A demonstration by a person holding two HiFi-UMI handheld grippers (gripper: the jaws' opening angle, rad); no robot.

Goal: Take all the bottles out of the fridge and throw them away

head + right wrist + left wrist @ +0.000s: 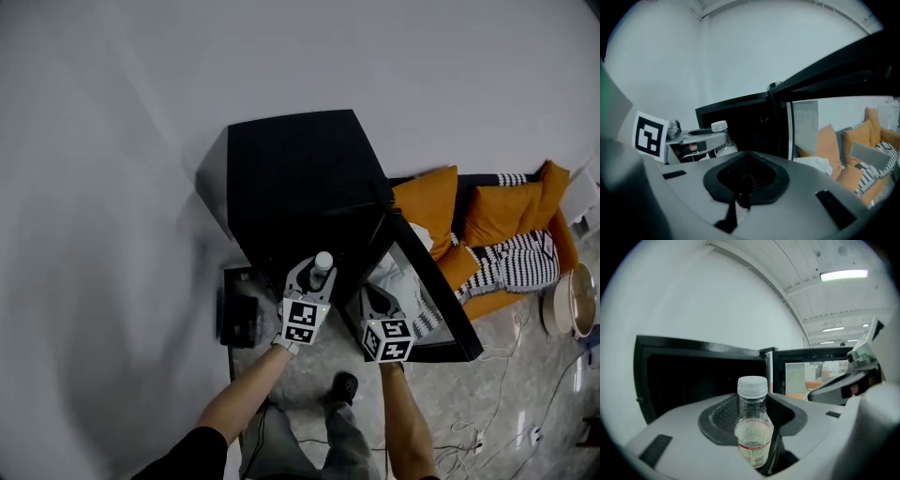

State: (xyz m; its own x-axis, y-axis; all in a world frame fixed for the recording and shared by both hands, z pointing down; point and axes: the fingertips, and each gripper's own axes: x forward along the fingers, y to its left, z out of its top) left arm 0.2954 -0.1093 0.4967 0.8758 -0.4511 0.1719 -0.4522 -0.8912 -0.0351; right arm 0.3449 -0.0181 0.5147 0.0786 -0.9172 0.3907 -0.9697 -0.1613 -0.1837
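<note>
Pinched upright between the pads of the left gripper (319, 273): one small clear plastic bottle (752, 430) with a white screw cap and a pale label with a red band. Jaws set wide, pressing the bottle's body from both sides. Held just outside the dark mouth of the black box-shaped fridge (302, 176), cap up. Glass-fronted fridge door (433, 298) standing open on the right. Right of the bottle, the right gripper (743, 188), claw pressed together on nothing, near the door's inner face. Beyond the door, a sofa with orange cushions (427, 202) and a black-and-white striped throw (520, 262). White cables (487, 412) lying loose on the grey stone-pattern floor (309, 370).
</note>
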